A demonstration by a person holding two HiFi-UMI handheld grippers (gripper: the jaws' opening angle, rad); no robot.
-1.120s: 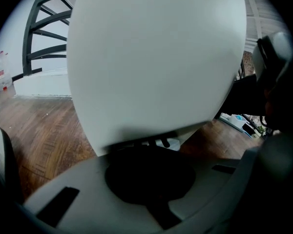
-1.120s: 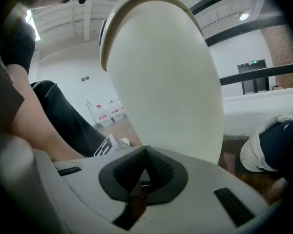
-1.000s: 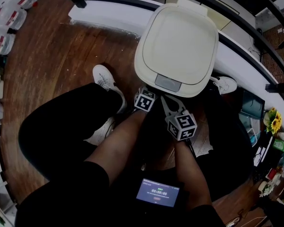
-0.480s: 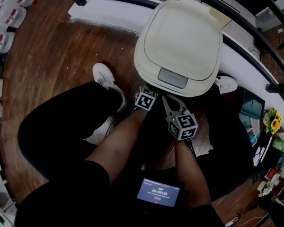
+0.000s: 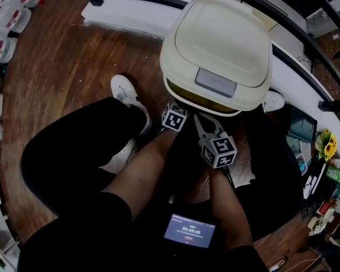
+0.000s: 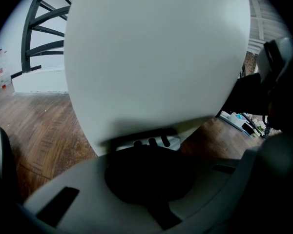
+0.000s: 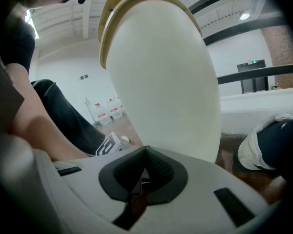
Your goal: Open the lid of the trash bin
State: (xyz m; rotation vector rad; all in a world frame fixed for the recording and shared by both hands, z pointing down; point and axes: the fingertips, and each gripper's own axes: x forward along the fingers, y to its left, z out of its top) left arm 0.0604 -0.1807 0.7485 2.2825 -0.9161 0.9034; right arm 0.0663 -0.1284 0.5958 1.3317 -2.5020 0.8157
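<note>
The cream trash bin stands on the wood floor, and its lid [image 5: 221, 44] is tilted up at the front, so a yellowish gap [image 5: 198, 102] shows under the front edge. Low at the bin's foot is my left gripper [image 5: 175, 111], its tips hidden beneath the overhang. In the left gripper view the left gripper [image 6: 146, 157] looks shut, right against the dark pedal [image 6: 141, 141] under the bin body [image 6: 156, 57]. My right gripper [image 5: 204, 123] is shut and holds nothing, a little to the right of it. In the right gripper view the right gripper [image 7: 144, 172] faces the bin [image 7: 166, 82].
White shoes [image 5: 127, 98] [image 5: 272, 101] flank the bin, and the person's legs fill the near floor. A small lit screen [image 5: 188, 230] sits below my grippers. A white curved ledge [image 5: 124, 16] and dark railing run behind the bin. Shelf clutter [image 5: 326, 146] is at the right.
The lid has swung up at its front edge, from flat to tilted, and a gap has opened. Both grippers stay almost where they were.
</note>
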